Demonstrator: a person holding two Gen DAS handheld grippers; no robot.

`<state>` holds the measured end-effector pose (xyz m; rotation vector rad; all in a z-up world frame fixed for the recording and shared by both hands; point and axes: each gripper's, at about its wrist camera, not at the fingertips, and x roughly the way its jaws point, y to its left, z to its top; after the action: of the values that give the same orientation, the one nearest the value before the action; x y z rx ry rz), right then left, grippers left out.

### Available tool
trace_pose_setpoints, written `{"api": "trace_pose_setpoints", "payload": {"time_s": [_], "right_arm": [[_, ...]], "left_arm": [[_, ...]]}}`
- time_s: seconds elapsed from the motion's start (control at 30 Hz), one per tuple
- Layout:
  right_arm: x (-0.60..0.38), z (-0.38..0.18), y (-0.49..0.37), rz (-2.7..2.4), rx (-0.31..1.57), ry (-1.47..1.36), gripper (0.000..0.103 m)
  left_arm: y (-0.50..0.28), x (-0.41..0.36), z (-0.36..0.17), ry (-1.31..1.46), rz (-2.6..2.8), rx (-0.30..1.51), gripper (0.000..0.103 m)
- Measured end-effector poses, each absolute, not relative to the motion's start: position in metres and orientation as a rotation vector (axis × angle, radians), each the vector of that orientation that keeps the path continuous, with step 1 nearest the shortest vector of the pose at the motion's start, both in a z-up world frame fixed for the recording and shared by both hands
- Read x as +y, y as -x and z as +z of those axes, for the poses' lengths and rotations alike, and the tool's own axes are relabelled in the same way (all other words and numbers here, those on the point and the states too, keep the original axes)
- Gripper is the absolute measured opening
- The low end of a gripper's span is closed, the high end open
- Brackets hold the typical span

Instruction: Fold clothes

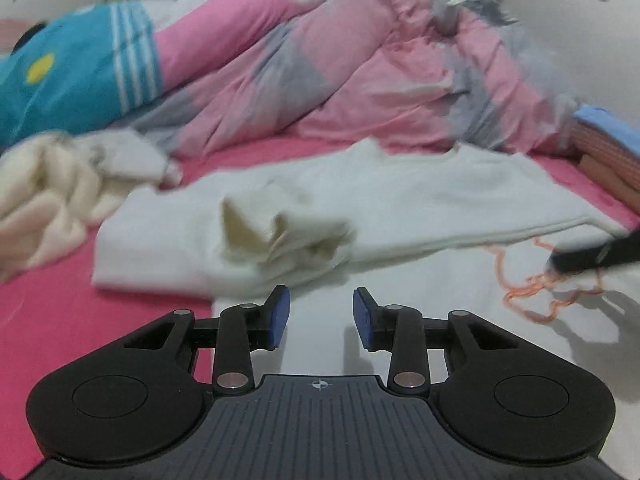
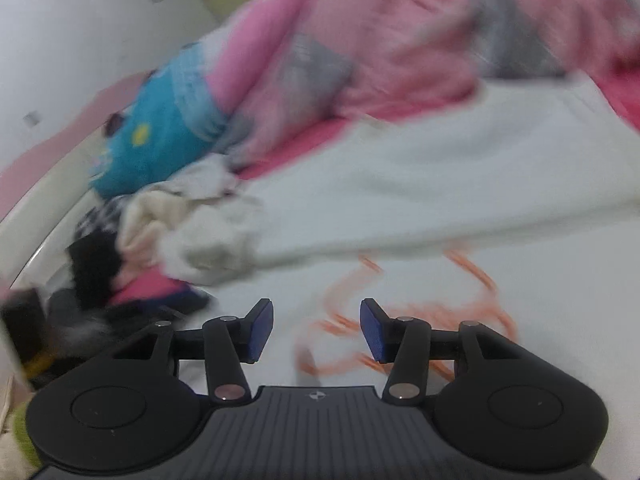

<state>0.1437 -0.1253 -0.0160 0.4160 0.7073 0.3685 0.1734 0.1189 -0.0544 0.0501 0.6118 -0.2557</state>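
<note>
White garment [image 1: 400,208] lies spread on the bed [image 1: 48,320], partly doubled over; soft, light, limp, judged best pinched at hem or corner; left gripper [image 1: 320,314] and right gripper [image 2: 317,330] fingers apart, empty.

I see a bed with a pink sheet [image 1: 48,320]. On it lie a white shirt [image 1: 400,208], a cream heap [image 1: 52,184] to its left, a pink-grey quilt [image 1: 340,80] behind, and a teal pillow [image 1: 80,76].

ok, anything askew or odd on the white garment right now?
Yes. The white garment lies mostly flat on the bed, but a cuff is bunched up and sticking upward just ahead of the open left gripper. Both views are motion-blurred.
</note>
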Motion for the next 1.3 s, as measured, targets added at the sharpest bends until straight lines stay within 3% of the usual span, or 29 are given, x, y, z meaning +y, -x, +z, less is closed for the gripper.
{"api": "trace_pose_setpoints", "payload": {"time_s": [0.1,0.23,0.5,0.53,0.63,0.67,0.77,1.03,1.3], "right_arm": [[-0.084,0.023,-0.16,0.474,0.647,-0.261,0.066],[-0.02,0.037,-0.189,0.54,0.546,0.081,0.067],[0.05,-0.004,-0.224,0.655,0.531,0.567,0.066],[0.055,-0.008,-0.225,0.67,0.531,0.606,0.063],[0.065,-0.017,-0.241,0.661,0.549,0.642,0.041],[0.064,-0.017,-0.246,0.66,0.559,0.614,0.029],[0.055,-0.011,-0.258,0.642,0.566,0.504,0.012],[-0.07,0.049,-0.246,0.461,0.418,-0.018,0.009],[-0.237,0.02,-0.219,0.161,0.361,-0.473,0.009]], "left_arm": [[-0.178,0.129,-0.063,0.013,-0.244,0.646,0.035],[-0.177,0.136,-0.068,0.064,-0.255,0.636,0.035],[-0.177,0.15,-0.071,0.158,-0.29,0.625,0.035],[-0.176,0.149,-0.071,0.156,-0.29,0.624,0.035],[-0.175,0.148,-0.071,0.145,-0.288,0.621,0.035],[-0.175,0.147,-0.071,0.142,-0.287,0.62,0.035],[-0.175,0.147,-0.071,0.137,-0.286,0.618,0.036],[-0.174,0.145,-0.072,0.121,-0.282,0.617,0.036],[-0.175,0.141,-0.072,0.088,-0.273,0.62,0.037]]}}
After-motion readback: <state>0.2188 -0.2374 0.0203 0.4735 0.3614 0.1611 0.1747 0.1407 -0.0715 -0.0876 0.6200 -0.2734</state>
